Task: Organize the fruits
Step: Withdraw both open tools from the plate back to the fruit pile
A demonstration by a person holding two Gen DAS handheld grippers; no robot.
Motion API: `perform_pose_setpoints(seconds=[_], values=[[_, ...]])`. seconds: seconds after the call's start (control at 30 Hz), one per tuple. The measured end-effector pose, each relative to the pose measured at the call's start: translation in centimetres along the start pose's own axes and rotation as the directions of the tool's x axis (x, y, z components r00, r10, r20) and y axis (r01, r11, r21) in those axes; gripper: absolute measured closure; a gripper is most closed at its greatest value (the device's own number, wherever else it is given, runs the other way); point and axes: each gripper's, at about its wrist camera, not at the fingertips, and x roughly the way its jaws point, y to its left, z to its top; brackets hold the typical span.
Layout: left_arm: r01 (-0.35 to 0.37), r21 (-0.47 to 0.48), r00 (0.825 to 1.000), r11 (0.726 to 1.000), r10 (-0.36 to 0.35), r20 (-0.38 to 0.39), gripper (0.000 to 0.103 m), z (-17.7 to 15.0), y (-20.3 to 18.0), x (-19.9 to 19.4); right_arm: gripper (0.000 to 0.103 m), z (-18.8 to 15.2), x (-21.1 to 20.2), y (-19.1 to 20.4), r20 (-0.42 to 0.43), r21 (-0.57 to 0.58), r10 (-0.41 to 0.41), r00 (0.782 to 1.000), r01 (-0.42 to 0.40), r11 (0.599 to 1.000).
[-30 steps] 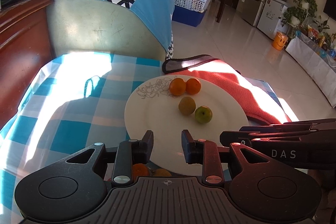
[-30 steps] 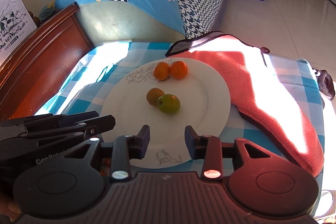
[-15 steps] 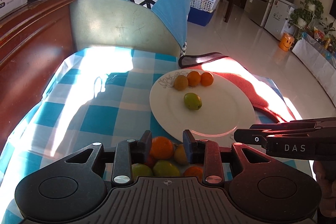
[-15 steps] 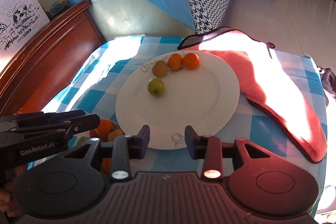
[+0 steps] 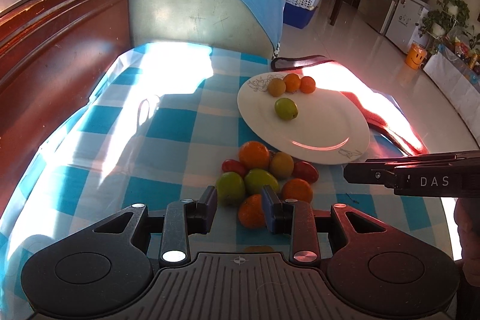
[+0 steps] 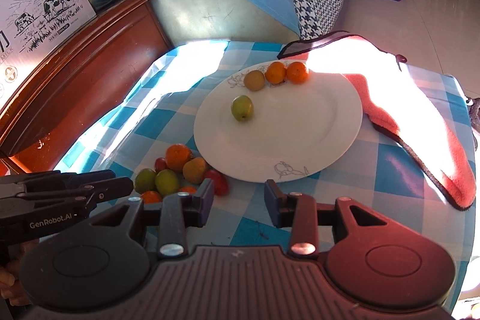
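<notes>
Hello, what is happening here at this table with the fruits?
A person holds a two-finger gripper in each hand and sorts small fruits onto a round white plate. Four fruits already lie on it: a green one alone, and a yellowish one in a row with two orange ones. The left gripper is open above the loose fruit pile on the blue checked tablecloth. The right gripper is open and empty near the plate's edge.

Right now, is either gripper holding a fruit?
No: the left gripper and right gripper are both open and empty.
</notes>
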Motion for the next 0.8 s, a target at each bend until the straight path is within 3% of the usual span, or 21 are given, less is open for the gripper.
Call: perform_pose_setpoints(seconds=[0.33, 0.8], values=[[0.039, 0.069, 0.998, 0.997, -0.035, -0.058, 0.072, -3.8, -1.0, -0.5, 0.064, -2.8, 0.1, 2.0, -0.044, -0.005, 0.044, 0.998, -0.045, 0.999], [0.084, 0.122, 0.996, 0.989, -0.078, -0.052, 0.072, -5.1, -1.2, -0.3, 0.064, -3.6, 1.5, 3.7, -0.072, 0.001, 0.086, 0.994, -0.086, 0.996]])
